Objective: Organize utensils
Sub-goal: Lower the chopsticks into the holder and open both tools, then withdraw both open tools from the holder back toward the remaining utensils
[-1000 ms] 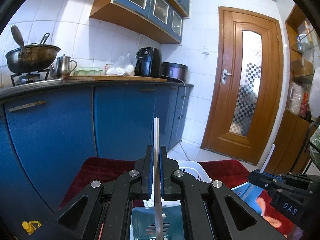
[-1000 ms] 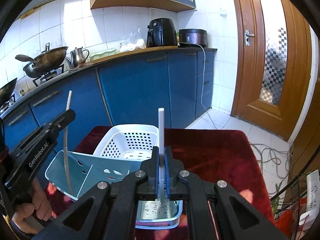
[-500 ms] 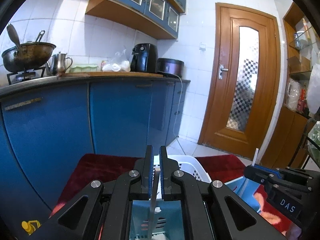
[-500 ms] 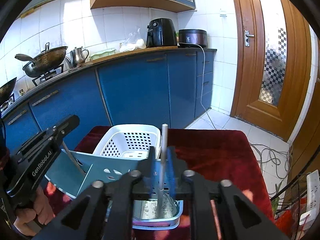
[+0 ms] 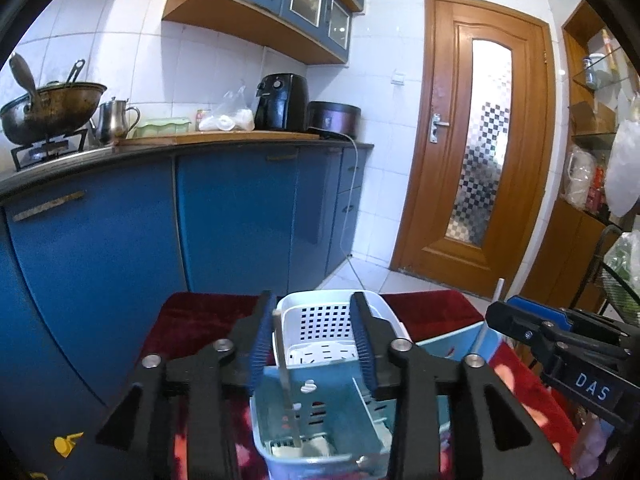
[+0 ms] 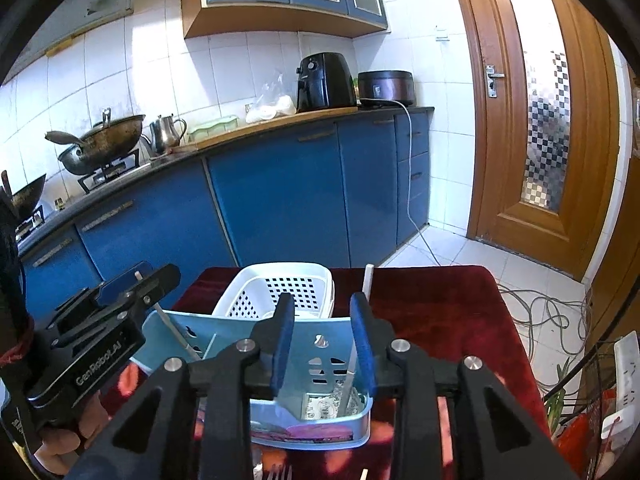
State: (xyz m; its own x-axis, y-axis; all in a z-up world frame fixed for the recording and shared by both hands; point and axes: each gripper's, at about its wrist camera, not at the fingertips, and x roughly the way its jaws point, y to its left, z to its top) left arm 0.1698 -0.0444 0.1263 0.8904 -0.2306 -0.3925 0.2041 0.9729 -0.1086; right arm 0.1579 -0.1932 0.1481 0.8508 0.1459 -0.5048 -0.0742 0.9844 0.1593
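A light blue utensil caddy [image 5: 320,412] [image 6: 320,360] with compartments stands on the red cloth. My left gripper [image 5: 312,344] is open above its left compartment; a thin utensil [image 5: 286,380] stands loose in it, leaning by my left finger. My right gripper [image 6: 322,344] is open above the right compartment, where a white-handled utensil [image 6: 358,336] stands loose. The left gripper also shows in the right wrist view [image 6: 132,288], and the right gripper in the left wrist view [image 5: 520,316].
A white perforated basket [image 5: 320,320] [image 6: 280,288] stands behind the caddy on the red cloth [image 6: 440,304]. Blue cabinets [image 5: 240,220] and a countertop with pots lie behind. A fork [image 6: 278,472] lies at the near edge. Cables [image 6: 552,320] lie on the floor at right.
Both grippers have opened and let go of their utensils, which dropped down into the caddy compartments. Both grippers have lowered toward the caddy.
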